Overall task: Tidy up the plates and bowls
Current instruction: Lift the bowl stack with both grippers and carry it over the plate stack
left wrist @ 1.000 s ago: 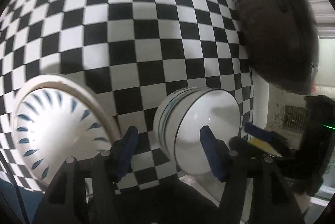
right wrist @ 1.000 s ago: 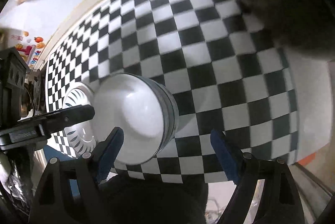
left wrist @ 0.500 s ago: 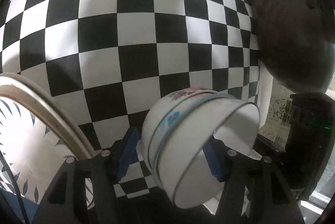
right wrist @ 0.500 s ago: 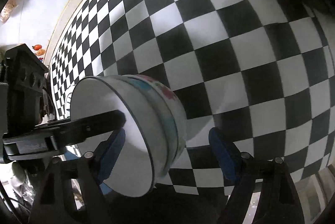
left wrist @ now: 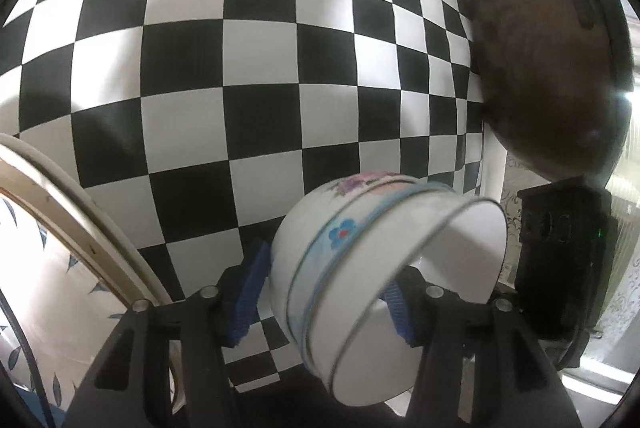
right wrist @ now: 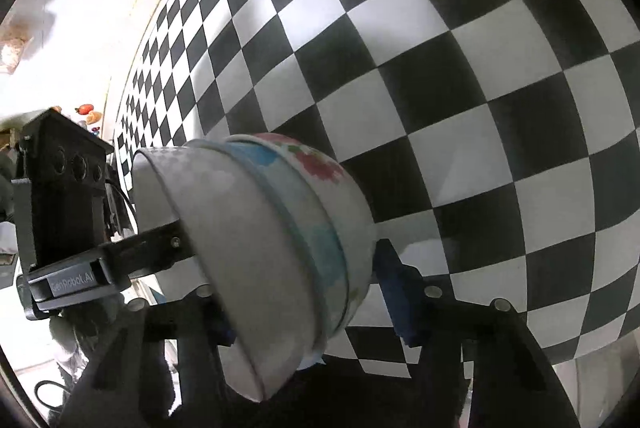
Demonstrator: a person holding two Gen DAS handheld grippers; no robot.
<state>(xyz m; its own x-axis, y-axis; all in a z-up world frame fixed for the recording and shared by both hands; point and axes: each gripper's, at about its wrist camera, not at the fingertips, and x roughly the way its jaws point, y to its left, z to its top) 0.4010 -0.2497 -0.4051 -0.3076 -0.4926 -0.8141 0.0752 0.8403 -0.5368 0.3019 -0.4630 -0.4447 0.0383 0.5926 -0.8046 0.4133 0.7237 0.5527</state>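
A stack of white bowls with flower prints and blue bands (left wrist: pixel 360 268) sits between the blue pads of my left gripper (left wrist: pixel 324 288), one finger outside the wall, the other inside the rim. In the right wrist view the same bowl stack (right wrist: pixel 288 240) sits between my right gripper's (right wrist: pixel 308 300) pads from the opposite side. The left gripper's finger (right wrist: pixel 120 256) reaches into the bowl there. A white plate with blue leaf marks (left wrist: pixel 48 288) lies at the left.
A black and white checkered tablecloth (left wrist: pixel 260 68) covers the table. A dark brown rounded object (left wrist: pixel 548 48) stands at the right edge. The right gripper's black body (left wrist: pixel 560 260) shows beyond the bowls.
Both grippers have come in around the bowl stack and narrowed onto it. The stack now fills more of each view, and looks lifted and tilted.
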